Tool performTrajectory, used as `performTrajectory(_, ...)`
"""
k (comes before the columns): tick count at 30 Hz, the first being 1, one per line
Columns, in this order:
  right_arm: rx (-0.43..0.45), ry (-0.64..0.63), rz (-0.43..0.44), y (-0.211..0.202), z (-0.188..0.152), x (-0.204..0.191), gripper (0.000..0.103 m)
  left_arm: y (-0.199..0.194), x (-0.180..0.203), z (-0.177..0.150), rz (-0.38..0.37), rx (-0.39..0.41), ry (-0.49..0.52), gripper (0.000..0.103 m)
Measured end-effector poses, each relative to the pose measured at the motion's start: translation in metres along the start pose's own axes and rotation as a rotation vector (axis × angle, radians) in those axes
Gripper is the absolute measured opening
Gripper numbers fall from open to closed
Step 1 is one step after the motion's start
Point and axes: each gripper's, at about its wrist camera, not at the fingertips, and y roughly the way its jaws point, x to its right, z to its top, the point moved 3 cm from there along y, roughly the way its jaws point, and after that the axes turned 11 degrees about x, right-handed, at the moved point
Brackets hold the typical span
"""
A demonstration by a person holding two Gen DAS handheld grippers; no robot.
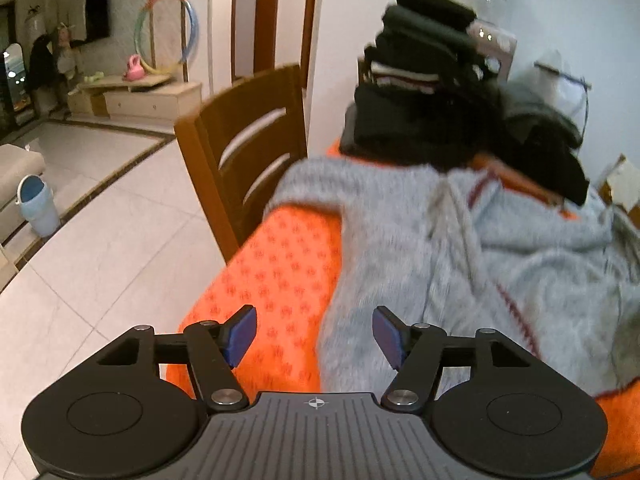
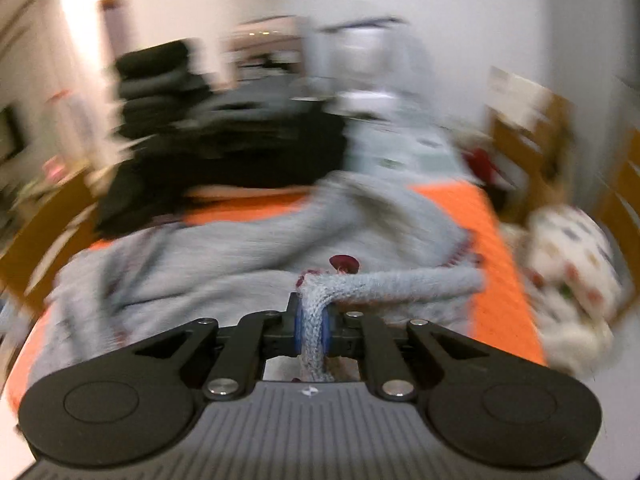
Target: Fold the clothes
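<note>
In the left wrist view, the left gripper point(image 1: 315, 334) is hanging with jaws apart and empty over the fuzzy grey knitted sweater's point(image 1: 460, 248) near edge, the garment stretching ahead and rightward across the orange patterned tablecloth point(image 1: 280, 264). In the right wrist view, the right gripper point(image 2: 312, 330) is pinching together on the sweater's point(image 2: 248, 256) rolled hem, so it is the nearer hand.

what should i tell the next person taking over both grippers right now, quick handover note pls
Left gripper: open, nothing between its pads, hanging over the near edge of the grey sweater.
Right gripper: shut on a bunched fold of the grey sweater, edge lifted off the cloth.
Things: the sweater lies spread and rumpled on the orange tablecloth; a stack of folded dark clothes sits at the far end.
Done: earlier garments appear folded and stacked.
Left: the sweater is not yet folded. Probably take a second grip with the left, fold it over, then stack it. The right view is blurred.
</note>
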Motion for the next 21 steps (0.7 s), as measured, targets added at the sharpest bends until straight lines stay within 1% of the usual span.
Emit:
performTrajectory(2, -0.025, -0.071, 0.098, 0.011, 0.002, -0.036, 0.011, 0.001, 0.0, 0.01, -0.007, 0.019, -0.005, 0.067)
performTrajectory(4, -0.07, -0.132, 0.203, 0.025, -0.004, -0.074, 0.011, 0.002, 0.001, 0.018, -0.017, 0.036, -0.003, 0.067)
performTrajectory(8, -0.222, -0.221, 0.41, 0.051, -0.033, -0.139, 0.011, 0.009, 0.005, 0.03, -0.048, 0.052, 0.008, 0.069)
performTrajectory(9, -0.265, -0.242, 0.45, 0.057, -0.042, -0.153, 0.011, 0.012, 0.006, 0.032, -0.059, 0.05, 0.009, 0.071)
performTrajectory(10, -0.297, -0.257, 0.472, 0.06, -0.049, -0.164, 0.011, 0.015, 0.007, 0.034, -0.073, 0.046, 0.013, 0.071)
performTrajectory(12, -0.345, -0.278, 0.493, 0.065, -0.061, -0.178, 0.014, 0.023, 0.01, 0.035, -0.102, 0.035, 0.023, 0.072)
performTrajectory(14, -0.342, -0.273, 0.475, 0.064, -0.059, -0.179, 0.016, 0.032, 0.014, 0.036, -0.131, 0.02, 0.038, 0.072)
performTrajectory(15, -0.333, -0.264, 0.463, 0.062, -0.056, -0.176, 0.02, 0.037, 0.017, 0.037, -0.15, 0.01, 0.046, 0.072)
performTrajectory(16, -0.317, -0.245, 0.445, 0.06, -0.048, -0.169, 0.024, 0.042, 0.02, 0.038, -0.17, 0.001, 0.053, 0.072)
performTrajectory(17, -0.301, -0.225, 0.428, 0.057, -0.041, -0.162, 0.031, 0.047, 0.024, 0.039, -0.192, -0.004, 0.063, 0.072)
performTrajectory(18, -0.287, -0.205, 0.412, 0.053, -0.035, -0.151, 0.034, 0.052, 0.029, 0.041, -0.213, -0.004, 0.075, 0.073)
performTrajectory(21, -0.24, -0.161, 0.333, 0.04, -0.015, -0.116, 0.034, 0.065, 0.045, 0.046, -0.27, -0.001, 0.1, 0.076)
